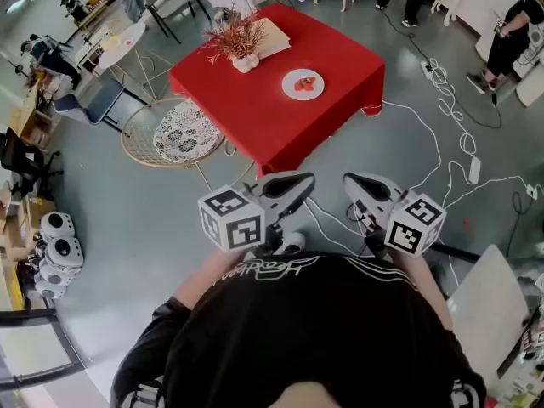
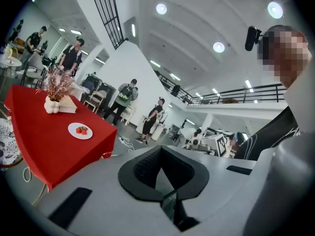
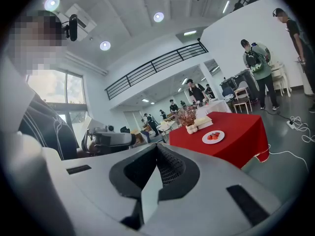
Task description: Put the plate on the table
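A white plate with strawberries on it lies on the red-clothed table, toward its right side. It also shows in the left gripper view, plate, and in the right gripper view, plate. Both grippers are held close to the person's chest, well short of the table and pointing toward it. The left gripper is shut with nothing in it; its closed jaws show at left gripper. The right gripper is likewise shut and empty, right gripper.
A white vase of dried flowers and a book stand at the table's far side. A round wicker chair with a patterned cushion sits at its left. Cables trail over the floor at the right. People stand further back.
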`<state>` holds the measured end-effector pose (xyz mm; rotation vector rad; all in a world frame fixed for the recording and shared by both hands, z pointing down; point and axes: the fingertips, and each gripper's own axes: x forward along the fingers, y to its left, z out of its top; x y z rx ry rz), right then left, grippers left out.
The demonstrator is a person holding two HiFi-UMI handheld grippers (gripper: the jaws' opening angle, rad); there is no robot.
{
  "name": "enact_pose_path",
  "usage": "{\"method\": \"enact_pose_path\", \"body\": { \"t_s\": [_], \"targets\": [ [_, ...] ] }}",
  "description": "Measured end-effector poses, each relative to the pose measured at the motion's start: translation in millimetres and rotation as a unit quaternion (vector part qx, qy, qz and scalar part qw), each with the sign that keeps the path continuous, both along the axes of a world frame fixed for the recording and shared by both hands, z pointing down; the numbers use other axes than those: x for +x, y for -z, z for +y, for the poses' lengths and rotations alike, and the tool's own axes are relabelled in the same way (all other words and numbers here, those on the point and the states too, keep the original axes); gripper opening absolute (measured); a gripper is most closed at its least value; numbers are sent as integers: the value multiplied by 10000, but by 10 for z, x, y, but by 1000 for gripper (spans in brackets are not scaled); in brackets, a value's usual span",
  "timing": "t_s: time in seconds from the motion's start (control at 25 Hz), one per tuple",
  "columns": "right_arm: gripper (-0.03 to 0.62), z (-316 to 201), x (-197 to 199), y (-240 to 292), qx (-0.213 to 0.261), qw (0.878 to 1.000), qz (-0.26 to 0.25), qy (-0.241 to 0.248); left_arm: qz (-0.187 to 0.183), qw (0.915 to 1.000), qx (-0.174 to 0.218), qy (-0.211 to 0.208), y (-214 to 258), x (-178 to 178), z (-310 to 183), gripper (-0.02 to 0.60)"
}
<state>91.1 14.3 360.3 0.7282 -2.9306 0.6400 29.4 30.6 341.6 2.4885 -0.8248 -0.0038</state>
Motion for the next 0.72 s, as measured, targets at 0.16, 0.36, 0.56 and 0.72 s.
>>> {"method": "enact_pose_path", "body": {
  "t_s": [0.16, 0.36, 0.56, 0.72],
  "targets": [
    [8, 79, 16, 4, 3, 10000, 8, 17, -14, 10000, 2, 31, 10, 13, 50, 6],
    [8, 118, 68, -4, -7, 10000, -4, -25, -56, 10000, 13, -10, -3, 63, 93, 8],
    [8, 139, 55, -11, -29, 10000, 4, -21, -61, 10000, 9, -22, 2, 56, 103, 8],
    [8, 161, 53, -16, -18, 10000, 12, -18, -75, 10000, 5, -17, -15, 45, 118, 8]
  ]
}}
